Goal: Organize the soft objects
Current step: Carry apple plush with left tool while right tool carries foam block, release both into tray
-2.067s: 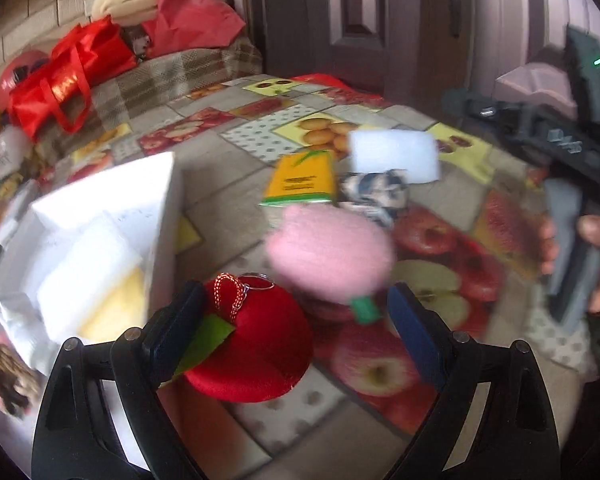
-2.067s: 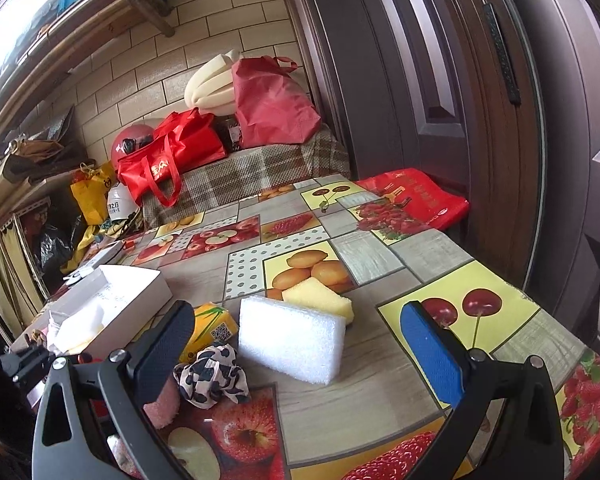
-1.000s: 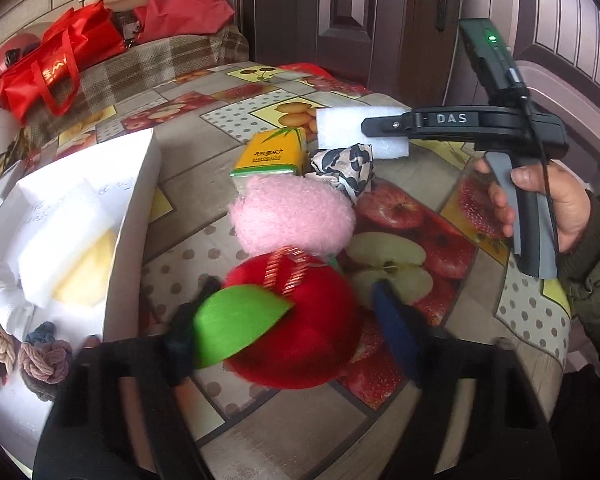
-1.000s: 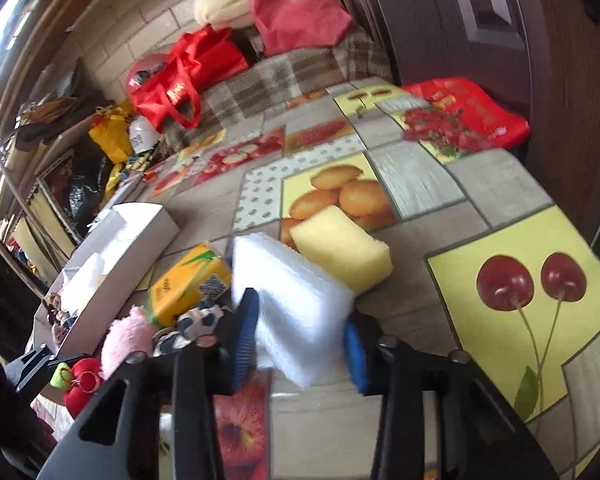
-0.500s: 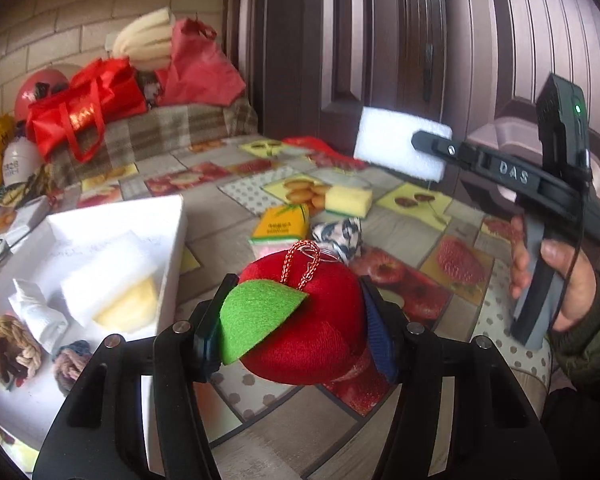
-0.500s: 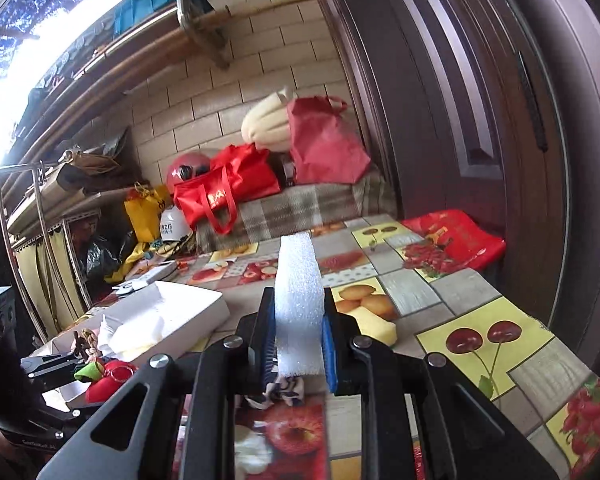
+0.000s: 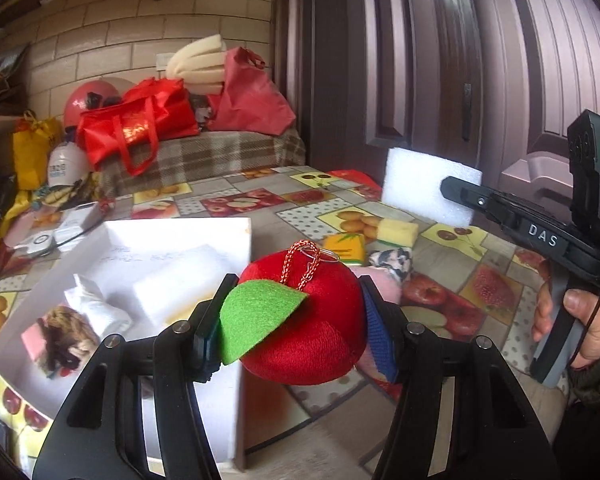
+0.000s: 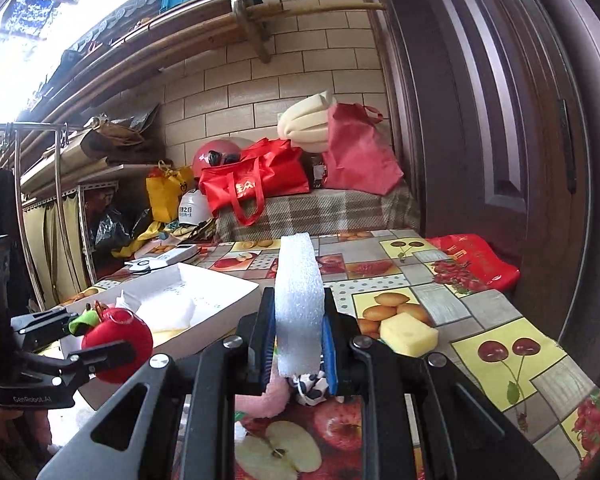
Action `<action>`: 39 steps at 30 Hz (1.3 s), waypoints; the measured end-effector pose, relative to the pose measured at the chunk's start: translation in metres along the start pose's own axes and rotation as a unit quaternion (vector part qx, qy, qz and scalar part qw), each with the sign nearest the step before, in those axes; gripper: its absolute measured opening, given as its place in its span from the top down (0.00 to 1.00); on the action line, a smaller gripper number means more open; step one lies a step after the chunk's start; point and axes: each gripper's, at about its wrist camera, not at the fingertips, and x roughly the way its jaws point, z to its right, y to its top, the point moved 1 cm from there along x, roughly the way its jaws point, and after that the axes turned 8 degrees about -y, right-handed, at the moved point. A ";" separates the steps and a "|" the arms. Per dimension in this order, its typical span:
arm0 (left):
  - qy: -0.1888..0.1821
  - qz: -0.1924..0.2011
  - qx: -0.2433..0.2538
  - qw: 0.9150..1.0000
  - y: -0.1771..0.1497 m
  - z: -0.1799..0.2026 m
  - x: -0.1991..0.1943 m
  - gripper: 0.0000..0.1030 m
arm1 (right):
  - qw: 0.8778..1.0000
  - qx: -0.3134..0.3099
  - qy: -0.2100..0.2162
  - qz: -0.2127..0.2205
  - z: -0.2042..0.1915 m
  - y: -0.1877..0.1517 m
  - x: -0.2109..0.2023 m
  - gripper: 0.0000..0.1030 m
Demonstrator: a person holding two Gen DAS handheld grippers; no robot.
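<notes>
Left gripper (image 7: 296, 316): jaws closed on the plush apple (image 7: 312, 320), held clear of the table (image 7: 260, 200). The apple's green felt leaf (image 7: 256, 320) faces the left wrist camera; a copper cord with a ring (image 7: 306, 258) sits on top. In the right wrist view the same gripper (image 8: 96, 336) holds the apple (image 8: 118, 344) at the near corner of the white box (image 8: 220, 292).

Right gripper (image 8: 298, 340): jaws closed on the white foam block (image 8: 298, 304), which stands upright between the pads and is raised off the table. In the left wrist view the block (image 7: 428, 188) projects from the gripper tip (image 7: 456, 196), with a hand (image 7: 580, 320) on the handle.

The box (image 7: 180, 236) lies on the table just left of the apple. It holds a white foam piece (image 7: 180, 280), crumpled tissue (image 7: 96, 312) and braided cords (image 7: 66, 332).

On the fruit-print cloth, beyond the apple: a pink plush (image 7: 384, 284), a patterned cloth (image 7: 392, 262), a yellow pack (image 7: 346, 246) and a yellow sponge (image 7: 398, 232). The sponge (image 8: 408, 334) lies just right of the right gripper.
</notes>
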 end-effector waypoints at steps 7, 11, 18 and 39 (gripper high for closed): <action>0.030 0.009 -0.013 0.999 -0.004 -0.020 -0.011 0.43 | 1.000 -0.009 0.016 -0.014 -0.017 -0.002 0.009 0.82; 0.043 0.012 -0.016 0.999 -0.005 -0.027 -0.015 0.43 | 0.999 -0.013 0.027 -0.023 -0.025 -0.003 0.016 0.82; 0.065 0.017 -0.028 0.997 -0.007 -0.044 -0.020 0.43 | 0.998 -0.018 0.040 -0.043 -0.045 -0.007 0.033 0.82; 0.120 0.021 -0.059 0.991 -0.008 -0.096 -0.025 0.43 | 0.994 -0.063 0.060 -0.066 -0.097 -0.009 0.070 0.82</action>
